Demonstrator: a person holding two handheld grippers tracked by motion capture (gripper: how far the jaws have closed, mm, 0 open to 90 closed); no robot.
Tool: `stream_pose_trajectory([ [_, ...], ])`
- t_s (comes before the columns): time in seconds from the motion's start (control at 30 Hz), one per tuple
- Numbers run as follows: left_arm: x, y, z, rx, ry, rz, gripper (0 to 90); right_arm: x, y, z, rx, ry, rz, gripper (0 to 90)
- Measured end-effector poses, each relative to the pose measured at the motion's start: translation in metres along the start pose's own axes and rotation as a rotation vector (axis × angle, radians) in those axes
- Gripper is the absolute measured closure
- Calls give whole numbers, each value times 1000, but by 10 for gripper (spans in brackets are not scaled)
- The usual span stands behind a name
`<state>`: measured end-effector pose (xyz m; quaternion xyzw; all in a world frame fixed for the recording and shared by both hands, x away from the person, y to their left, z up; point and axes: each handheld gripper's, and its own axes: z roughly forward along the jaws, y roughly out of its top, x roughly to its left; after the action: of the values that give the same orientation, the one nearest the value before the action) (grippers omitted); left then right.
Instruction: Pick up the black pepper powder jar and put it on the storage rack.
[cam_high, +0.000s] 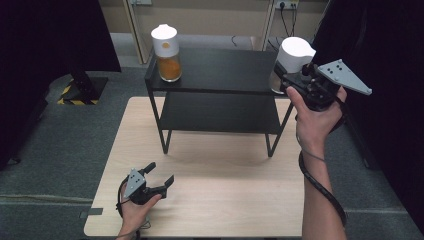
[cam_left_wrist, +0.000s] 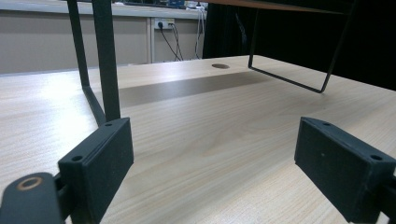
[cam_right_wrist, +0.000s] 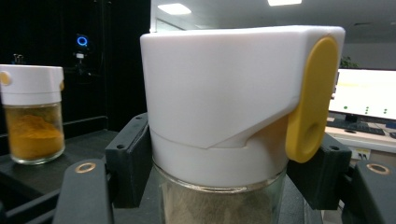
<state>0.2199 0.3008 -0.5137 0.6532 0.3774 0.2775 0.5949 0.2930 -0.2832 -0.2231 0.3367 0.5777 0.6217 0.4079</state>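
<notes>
The right gripper (cam_high: 286, 80) pinches a jar (cam_high: 292, 57) with a white cap at the right end of the black shelf (cam_high: 220, 70), its jaws pressed on the lower part of the cap, one on each side. In the right gripper view the jar (cam_right_wrist: 233, 116) has a yellow tab on the cap and pale powder under the glass. A second jar (cam_high: 166, 52), with orange powder, stands at the shelf's left end. The left gripper (cam_high: 161, 175) rests low near the front left corner of the tabletop (cam_high: 240, 200), its jaws spread with nothing between them
</notes>
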Motion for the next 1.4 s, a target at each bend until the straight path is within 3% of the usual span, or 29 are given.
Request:
stream_pose_trajectory([
  [0.8,0,-1,0,-4,0,-1,110,-15,2,45,59,-44,28,307],
  [1.4,0,-1,0,-3,0,1,109,-18,2,64,88,-66,39,307],
])
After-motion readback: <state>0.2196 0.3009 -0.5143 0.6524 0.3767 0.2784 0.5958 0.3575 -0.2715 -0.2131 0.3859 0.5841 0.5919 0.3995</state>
